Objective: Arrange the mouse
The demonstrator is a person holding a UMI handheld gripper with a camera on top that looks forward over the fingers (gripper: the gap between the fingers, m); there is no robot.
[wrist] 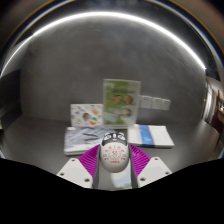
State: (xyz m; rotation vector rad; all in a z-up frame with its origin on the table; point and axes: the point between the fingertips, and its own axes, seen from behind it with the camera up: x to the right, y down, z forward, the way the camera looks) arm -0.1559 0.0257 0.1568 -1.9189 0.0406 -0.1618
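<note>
A white computer mouse (pixel 113 154) with a red printed pattern and a dark, grey-marked front end sits between my two fingers, its body pressed on both sides by the magenta pads (pixel 90 158). My gripper (pixel 113 160) is shut on the mouse and holds it above the grey table (pixel 40 135). The mouse's underside is hidden.
Ahead of the fingers lie flat booklets (pixel 84 138) and a blue-and-white sheet (pixel 150 134). A green-and-white box (pixel 118 101) stands upright behind them, with a small card (pixel 85 113) to its left and white boxes (pixel 154 103) to its right. A grey wall closes the back.
</note>
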